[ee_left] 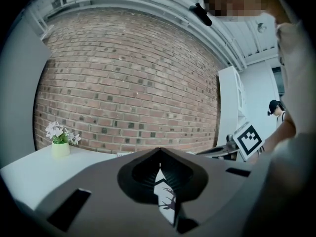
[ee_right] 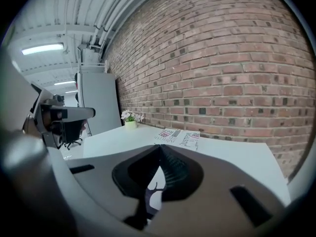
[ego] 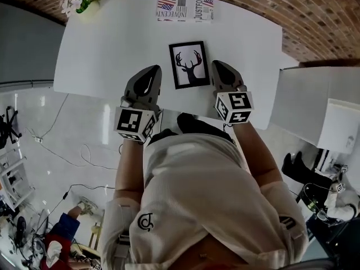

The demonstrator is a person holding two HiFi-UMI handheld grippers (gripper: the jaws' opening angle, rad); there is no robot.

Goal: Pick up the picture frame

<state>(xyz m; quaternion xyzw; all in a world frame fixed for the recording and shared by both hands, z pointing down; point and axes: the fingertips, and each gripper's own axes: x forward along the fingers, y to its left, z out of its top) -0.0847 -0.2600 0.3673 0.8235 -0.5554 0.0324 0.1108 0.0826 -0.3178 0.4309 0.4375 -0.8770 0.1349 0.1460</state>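
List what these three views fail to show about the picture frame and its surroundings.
Picture frame: left gripper view, closed tongs hide all but a sliver.
Same frame, right gripper view: tongs cover most.
Magazine small print: head view, too small.

My left gripper (ego: 152,73) and right gripper (ego: 219,68) are grey, each with a cube patterned in black-and-white square markers. The table (ego: 112,55) is plain white. The picture frame (ego: 189,64) is black around a white sheet with a black antlered deer silhouette. The printed paper (ego: 184,6) shows red, white and blue stars and stripes. White flowers (ee_left: 59,131) sit in a pale green pot (ee_left: 60,149). The wall (ego: 270,4) is red-brown brick with pale mortar.
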